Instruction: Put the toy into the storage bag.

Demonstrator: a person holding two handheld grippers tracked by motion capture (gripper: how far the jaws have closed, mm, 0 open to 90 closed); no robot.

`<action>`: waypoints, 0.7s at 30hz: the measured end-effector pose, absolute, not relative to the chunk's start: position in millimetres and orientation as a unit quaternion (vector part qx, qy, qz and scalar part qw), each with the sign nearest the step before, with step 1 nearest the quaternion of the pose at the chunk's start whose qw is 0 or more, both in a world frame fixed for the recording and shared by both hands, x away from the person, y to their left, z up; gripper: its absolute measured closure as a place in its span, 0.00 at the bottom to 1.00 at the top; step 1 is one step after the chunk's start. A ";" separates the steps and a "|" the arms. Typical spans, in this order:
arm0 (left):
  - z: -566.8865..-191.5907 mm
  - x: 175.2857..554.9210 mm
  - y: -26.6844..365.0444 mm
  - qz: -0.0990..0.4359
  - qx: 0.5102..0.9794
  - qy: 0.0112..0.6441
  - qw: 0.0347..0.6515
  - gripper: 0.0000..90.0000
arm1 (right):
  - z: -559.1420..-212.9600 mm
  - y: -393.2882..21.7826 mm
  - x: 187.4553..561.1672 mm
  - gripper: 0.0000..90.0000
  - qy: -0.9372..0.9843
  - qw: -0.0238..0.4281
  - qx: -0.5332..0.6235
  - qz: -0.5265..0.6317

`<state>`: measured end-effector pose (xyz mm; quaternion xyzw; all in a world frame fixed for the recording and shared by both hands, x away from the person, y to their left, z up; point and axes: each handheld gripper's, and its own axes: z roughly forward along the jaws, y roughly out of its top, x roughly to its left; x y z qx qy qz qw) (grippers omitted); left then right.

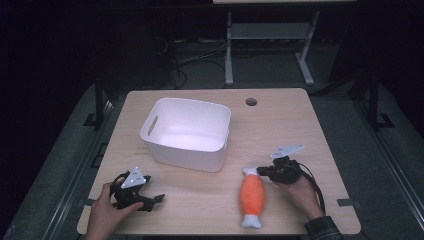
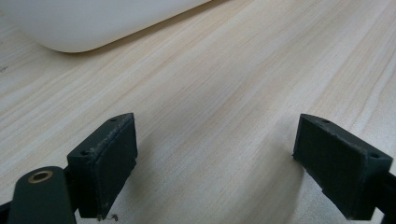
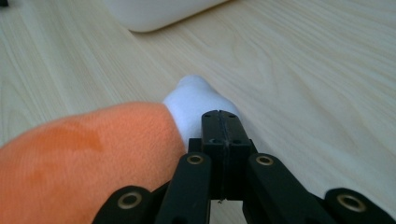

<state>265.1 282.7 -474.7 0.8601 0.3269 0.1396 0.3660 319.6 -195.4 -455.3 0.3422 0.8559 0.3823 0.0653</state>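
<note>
Plush toy (image 1: 252, 199) lies near white bin (image 1: 186, 134); bin looks empty. Right gripper (image 1: 261, 171) closed tight, apparently touching toy's white end. Left gripper (image 1: 159, 198) gapes wide, holding nothing.

Beside the closed black jaws lies an orange plush toy (image 3: 84, 154) with white ends; beyond them, a white plastic tub (image 1: 186, 133) on the pale wood-grain table (image 1: 280, 125).

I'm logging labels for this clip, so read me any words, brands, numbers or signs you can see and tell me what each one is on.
None can be read.
White bin: plain, no label.
Orange and white plush toy: no tag or print visible.
Wooden table: a faint dark mark left of the bin, too small to read.
</note>
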 end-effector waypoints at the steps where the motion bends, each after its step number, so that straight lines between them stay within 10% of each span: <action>1: -474.6 265.2 282.7 0.140 0.860 0.327 0.366 0.14 | -454.6 -193.0 321.2 0.99 0.856 0.063 0.340 0.384; 21: -474.7 265.1 282.7 0.140 0.860 0.327 0.366 0.14 | -451.2 -156.4 335.5 0.99 0.866 0.041 0.306 0.393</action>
